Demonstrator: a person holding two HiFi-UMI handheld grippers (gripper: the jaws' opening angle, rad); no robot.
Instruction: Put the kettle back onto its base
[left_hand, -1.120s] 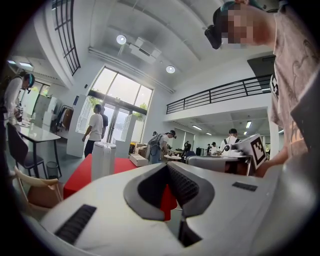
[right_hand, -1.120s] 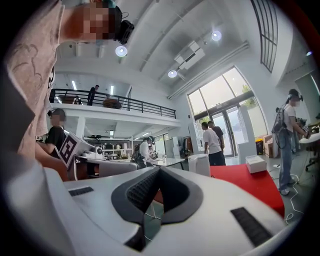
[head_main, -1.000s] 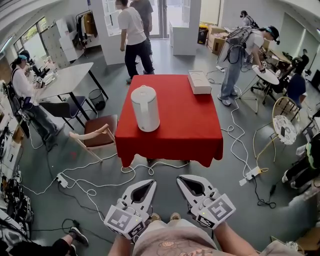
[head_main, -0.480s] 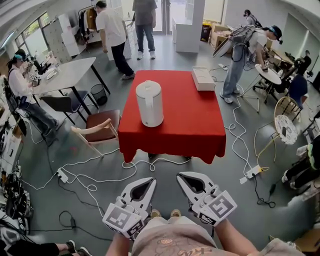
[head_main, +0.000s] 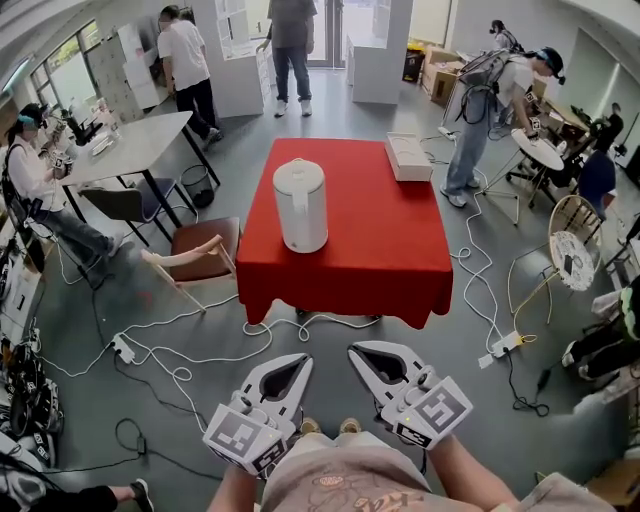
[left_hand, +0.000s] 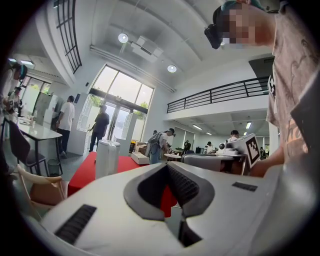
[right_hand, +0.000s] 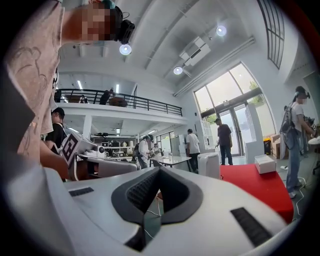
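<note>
A tall white kettle stands upright on the left half of the red-clothed table, a good way ahead of me. A flat white box lies at the table's far right corner. My left gripper and right gripper are held low, close to my body, side by side and well short of the table. Both are shut with nothing between their jaws. The left gripper view shows its gripper with the kettle beyond it. The right gripper view shows its gripper and the kettle.
White cables and a power strip lie on the grey floor between me and the table. A wooden chair stands at the table's left. A person bends over at its far right; others stand beyond.
The head view has swung slightly, so the table sits more centred. The person in the white shirt at the back walked off to the left. Both grippers and the kettle stayed put.
</note>
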